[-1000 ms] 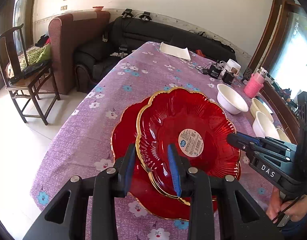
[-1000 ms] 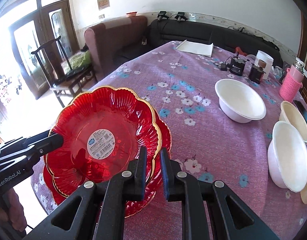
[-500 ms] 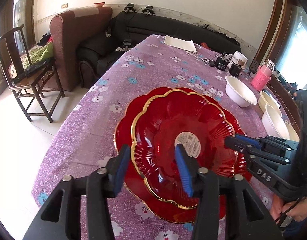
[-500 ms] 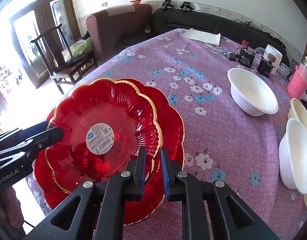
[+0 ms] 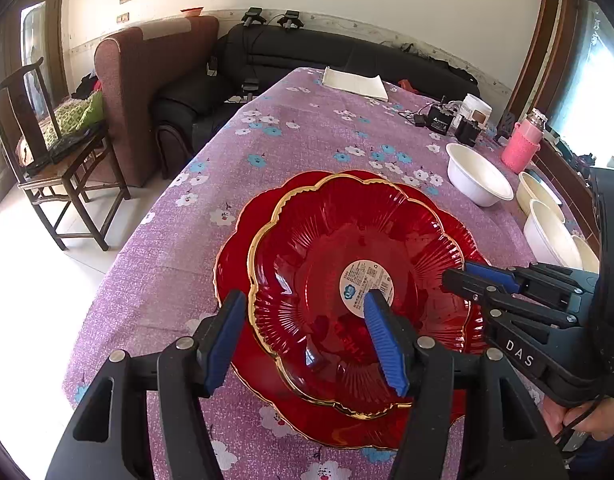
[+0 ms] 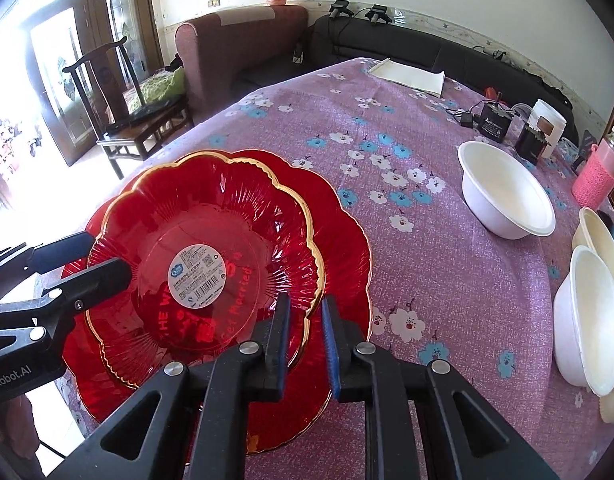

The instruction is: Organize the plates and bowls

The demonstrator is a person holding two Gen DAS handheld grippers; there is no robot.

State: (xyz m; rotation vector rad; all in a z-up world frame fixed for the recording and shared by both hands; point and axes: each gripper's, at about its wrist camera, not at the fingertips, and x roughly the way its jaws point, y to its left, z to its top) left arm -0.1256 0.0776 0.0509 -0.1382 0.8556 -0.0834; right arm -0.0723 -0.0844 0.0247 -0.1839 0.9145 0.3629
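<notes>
A gold-rimmed clear red plate point(image 5: 347, 240) point(image 6: 211, 208) with a round sticker lies nested on a larger red plate point(image 5: 235, 240) point(image 6: 343, 248) near the table's front edge. My left gripper point(image 5: 305, 296) point(image 6: 107, 256) straddles the upper plate's near rim. Its jaws are opening and the blue pads stand clear of the rim. My right gripper point(image 6: 306, 299) point(image 5: 455, 278) is shut on the upper plate's opposite rim, pinching the gold edge. A white bowl point(image 5: 479, 180) point(image 6: 503, 196) sits farther back to the right.
Stacked white bowls point(image 6: 587, 308) point(image 5: 551, 232) stand at the table's right edge, and behind them a pink bottle point(image 5: 521, 148). Black devices point(image 5: 441, 120) and folded paper point(image 5: 355, 82) lie at the far end. A wooden chair point(image 5: 47, 152) and sofas stand beyond the purple floral tablecloth point(image 5: 299, 140).
The left jaws have spread wide and let go of the upper plate's rim. The plate has sunk from a tilt onto the larger plate. The right gripper has stayed clamped on it.
</notes>
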